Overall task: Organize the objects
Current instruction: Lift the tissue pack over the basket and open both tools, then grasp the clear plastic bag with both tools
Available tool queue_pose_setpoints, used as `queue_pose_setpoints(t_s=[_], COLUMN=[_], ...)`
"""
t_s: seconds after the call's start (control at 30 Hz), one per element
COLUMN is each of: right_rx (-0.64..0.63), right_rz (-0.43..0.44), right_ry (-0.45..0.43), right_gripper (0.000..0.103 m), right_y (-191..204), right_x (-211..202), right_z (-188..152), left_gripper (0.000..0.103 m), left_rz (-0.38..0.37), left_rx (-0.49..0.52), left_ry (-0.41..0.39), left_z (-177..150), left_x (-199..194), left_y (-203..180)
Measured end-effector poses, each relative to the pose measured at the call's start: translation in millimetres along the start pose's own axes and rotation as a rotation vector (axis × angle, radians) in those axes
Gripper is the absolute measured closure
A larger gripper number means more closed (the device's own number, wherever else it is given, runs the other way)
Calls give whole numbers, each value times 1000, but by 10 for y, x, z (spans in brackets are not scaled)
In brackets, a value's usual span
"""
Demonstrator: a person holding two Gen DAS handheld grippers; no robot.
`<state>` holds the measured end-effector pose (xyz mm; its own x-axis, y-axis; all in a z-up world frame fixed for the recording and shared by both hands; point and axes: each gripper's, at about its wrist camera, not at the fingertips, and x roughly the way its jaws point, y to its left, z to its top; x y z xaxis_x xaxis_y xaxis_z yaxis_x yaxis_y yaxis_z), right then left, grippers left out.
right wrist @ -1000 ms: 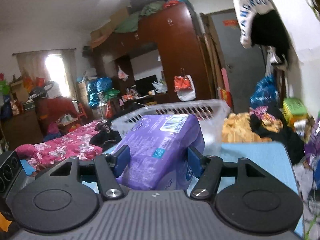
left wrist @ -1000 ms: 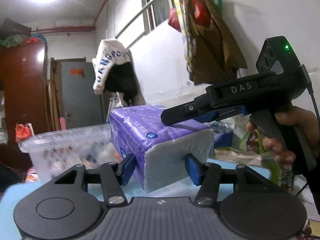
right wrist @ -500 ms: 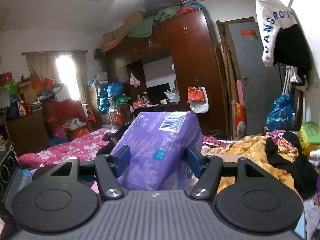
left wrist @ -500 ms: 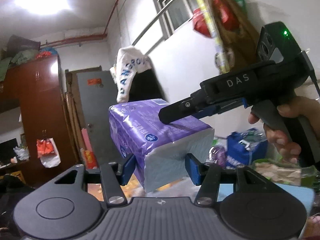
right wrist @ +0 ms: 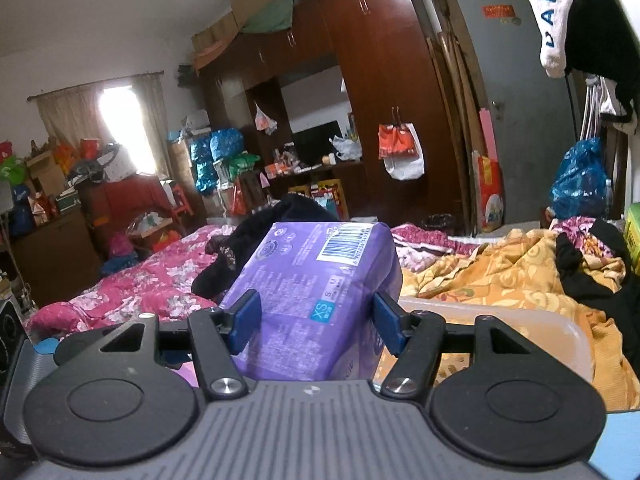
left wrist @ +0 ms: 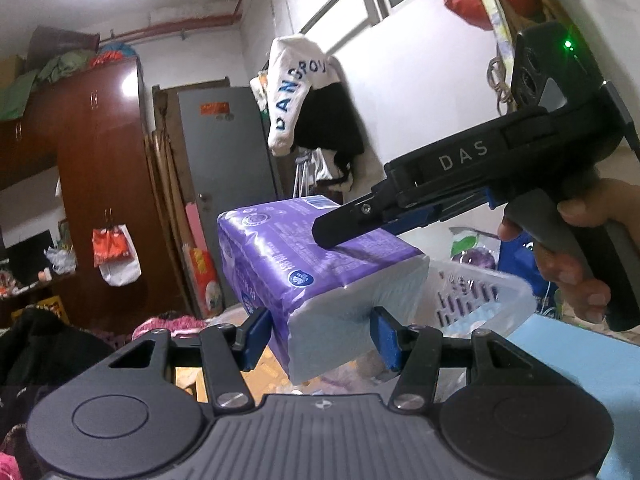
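Purple plastic wraps the pack (left wrist: pixel 320 264), held up in the air between both tools. The left gripper (left wrist: pixel 320 330) is clamped on its pale end; the right gripper (right wrist: pixel 316 320) is clamped on its purple sides, reaching in level from the right with a hand (left wrist: pixel 576 256) wrapped round its handle. A clear basket (left wrist: pixel 492 296) sits just below the pack.

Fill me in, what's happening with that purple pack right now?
A person is holding the purple plastic-wrapped pack in the air with both handheld tongs at once. The left tongs clamp its pale end, while the right tongs grip it across the sides, with the barcode face up. A clear slotted plastic basket sits just beyond and below the pack, over a blue tabletop. The pack is not in the basket yet.
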<state>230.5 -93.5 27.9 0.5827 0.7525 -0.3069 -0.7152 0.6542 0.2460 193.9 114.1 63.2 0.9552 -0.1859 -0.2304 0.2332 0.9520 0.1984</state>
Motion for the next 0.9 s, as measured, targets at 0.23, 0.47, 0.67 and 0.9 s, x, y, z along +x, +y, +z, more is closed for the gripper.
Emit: queue_pose_setpoints(t_s=[0.23,0.47,0.67,0.9], right_rx=[-98,-58,26,54], right_rz=[-165,-191,-183,-219], right_ry=[-34,-114,37,89], right_gripper=[16,0,0,0], right_y=[103,49,-148,-100], right_x=[-102,-1033,-1521,-1567], right_z=[-48,-590,-1536,-1924], left_gripper=[22,13,13,13], left_rz=[68,62,-16,-17], left_rx=[4,-137,-189,-173], left_ry=[-15,-27,51,137], left_z=[-103,-456,-1028,-1373], left_x=[-9,-557,-878,-978], left_y=[9,-119,-348,-489])
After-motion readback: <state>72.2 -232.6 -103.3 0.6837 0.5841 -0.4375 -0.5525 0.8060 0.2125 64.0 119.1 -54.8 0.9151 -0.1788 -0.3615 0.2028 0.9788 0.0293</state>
